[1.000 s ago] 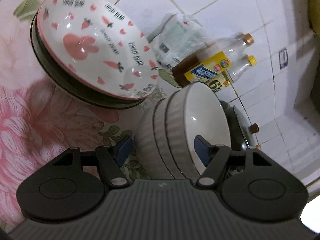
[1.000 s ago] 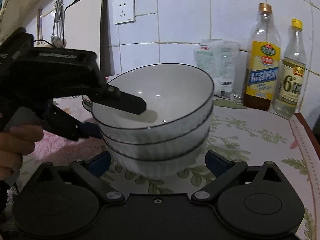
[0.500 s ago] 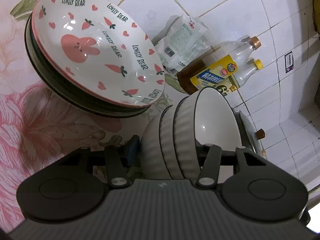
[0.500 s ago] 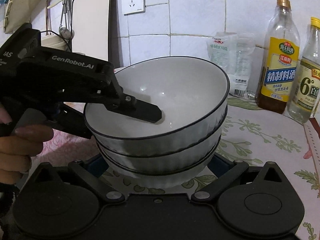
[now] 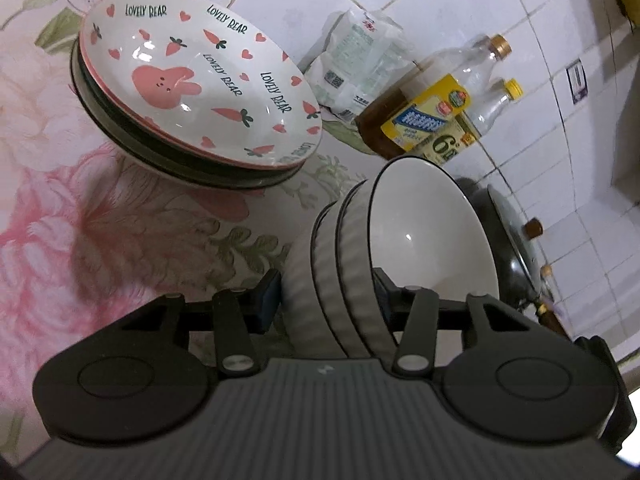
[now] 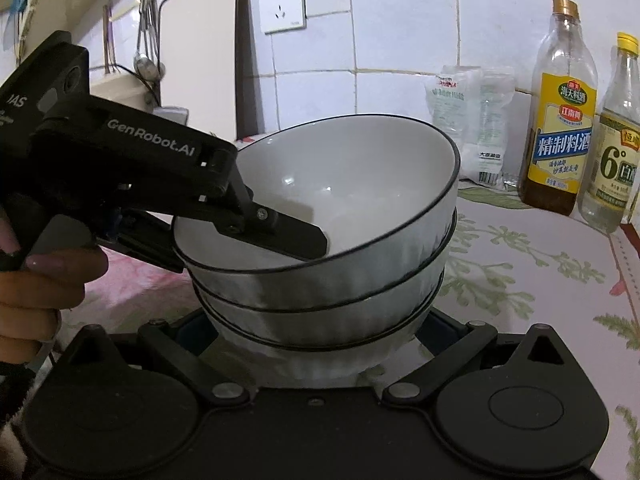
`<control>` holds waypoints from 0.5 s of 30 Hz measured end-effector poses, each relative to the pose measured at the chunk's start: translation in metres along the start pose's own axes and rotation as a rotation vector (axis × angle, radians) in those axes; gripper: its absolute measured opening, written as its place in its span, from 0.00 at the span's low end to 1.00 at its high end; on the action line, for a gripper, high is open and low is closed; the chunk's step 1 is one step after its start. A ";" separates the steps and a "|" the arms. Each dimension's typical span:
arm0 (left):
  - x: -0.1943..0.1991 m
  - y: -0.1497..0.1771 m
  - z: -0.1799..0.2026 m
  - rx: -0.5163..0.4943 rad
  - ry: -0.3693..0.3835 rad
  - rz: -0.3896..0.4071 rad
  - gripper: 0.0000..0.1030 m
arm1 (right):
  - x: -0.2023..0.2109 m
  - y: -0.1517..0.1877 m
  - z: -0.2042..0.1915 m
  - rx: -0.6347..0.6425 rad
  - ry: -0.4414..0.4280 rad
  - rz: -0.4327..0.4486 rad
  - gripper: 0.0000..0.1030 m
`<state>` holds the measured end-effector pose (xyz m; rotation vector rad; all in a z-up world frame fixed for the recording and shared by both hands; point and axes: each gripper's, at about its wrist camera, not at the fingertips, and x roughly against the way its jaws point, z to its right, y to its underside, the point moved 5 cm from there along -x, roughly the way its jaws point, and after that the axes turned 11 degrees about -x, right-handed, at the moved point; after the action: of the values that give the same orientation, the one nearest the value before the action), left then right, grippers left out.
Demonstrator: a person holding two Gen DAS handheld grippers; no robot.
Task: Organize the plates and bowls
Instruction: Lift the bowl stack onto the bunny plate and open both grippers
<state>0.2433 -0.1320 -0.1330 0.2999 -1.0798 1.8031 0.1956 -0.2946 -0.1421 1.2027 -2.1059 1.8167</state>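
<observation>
While the left hand-held gripper (image 5: 326, 294) pinches the wall of the bowl stack (image 5: 384, 256), one finger inside the top bowl and one outside under the rims, we see the stack tipped and apparently coming off the counter (image 5: 120, 240). The log's last two figures barely differ, so we read the jaws as settled on the stack.

The right hand-held gripper (image 6: 320, 336) sits low at the base of the stack with its fingers spread either side; whether the pads touch the bottom bowl we cannot tell.

Risks, in our judgement:
- Three nested bowls are held by one side only, so the lower ones could slide out or the stack could rotate in the grip.
- Glazed ribbed walls look slippery; a loose pinch means a drop and chips.
- A swing toward the wall could knock the two bottles (image 6: 564, 112) or the plastic packet (image 6: 472, 120).

Room: the plate stack with the rabbit plate (image 5: 200, 84) sits near, to the left in the left wrist view. A dark pan (image 5: 508, 248) lies close behind the bowls. Open floral counter remains in the foreground left.
</observation>
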 end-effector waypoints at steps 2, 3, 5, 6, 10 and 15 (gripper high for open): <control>0.009 0.002 0.005 -0.029 -0.020 -0.001 0.45 | 0.005 0.002 -0.005 -0.017 -0.011 0.009 1.00; 0.014 0.003 0.007 -0.041 -0.025 0.002 0.45 | 0.008 0.003 -0.008 -0.024 -0.015 0.016 1.00; 0.025 0.004 0.012 -0.059 -0.032 0.011 0.45 | 0.014 0.002 -0.014 -0.024 -0.021 0.031 1.00; 0.030 0.003 0.014 -0.066 -0.031 0.016 0.45 | 0.018 0.001 -0.018 -0.018 -0.024 0.039 1.00; 0.052 -0.002 0.019 -0.068 -0.023 0.043 0.45 | 0.028 -0.008 -0.031 0.003 -0.029 0.065 1.00; 0.077 -0.018 0.023 -0.102 -0.022 0.078 0.44 | 0.036 -0.027 -0.051 0.016 -0.038 0.117 1.00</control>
<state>0.2147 -0.1005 -0.0626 0.2187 -1.2096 1.8099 0.1678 -0.2663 -0.0872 1.1496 -2.2312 1.8759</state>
